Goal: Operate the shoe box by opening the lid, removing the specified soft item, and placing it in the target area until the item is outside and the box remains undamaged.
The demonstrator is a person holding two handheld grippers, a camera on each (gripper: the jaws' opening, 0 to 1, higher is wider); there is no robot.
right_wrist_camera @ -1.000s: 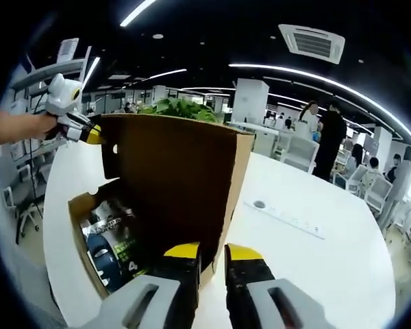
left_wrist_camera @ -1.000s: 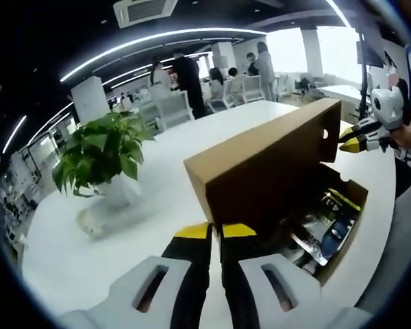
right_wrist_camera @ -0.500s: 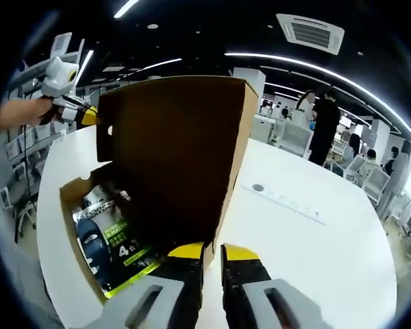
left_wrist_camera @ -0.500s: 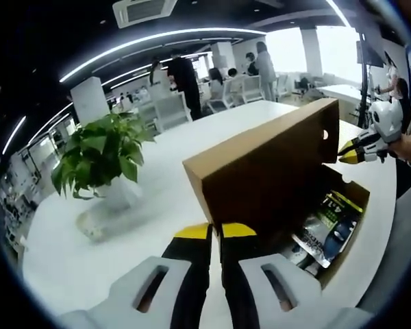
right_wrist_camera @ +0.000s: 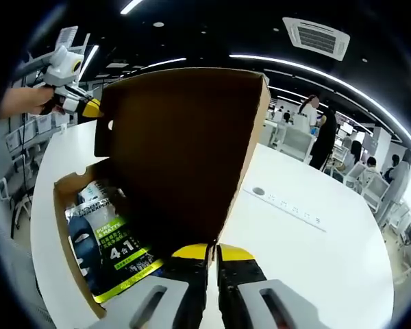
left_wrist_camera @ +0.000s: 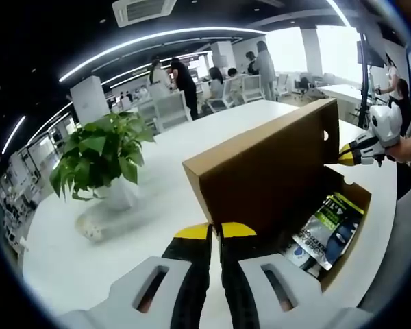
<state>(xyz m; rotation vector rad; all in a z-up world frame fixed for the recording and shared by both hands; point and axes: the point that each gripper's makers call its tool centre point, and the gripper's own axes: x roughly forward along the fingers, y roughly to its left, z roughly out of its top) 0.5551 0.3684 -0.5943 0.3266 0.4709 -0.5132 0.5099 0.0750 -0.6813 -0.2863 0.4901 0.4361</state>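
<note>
white table (left_wrist_camera: 157, 205); brown shoe box (right_wrist_camera: 185, 157) lid raised, glossy packet (right_wrist_camera: 113, 250) inside; both grippers' jaws pinch lid edge.

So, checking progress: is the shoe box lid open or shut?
Open: the lid stands raised, and the packet inside the shoe box shows.

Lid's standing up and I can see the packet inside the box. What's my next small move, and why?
Probably let go of the lid with the right hand-held gripper and lower it toward the packet. The lid already stands upright, pinched by both grippers, and the packet lies exposed in the open shoe box. The left hand-held gripper at the other end might hold the lid up alone.
</note>
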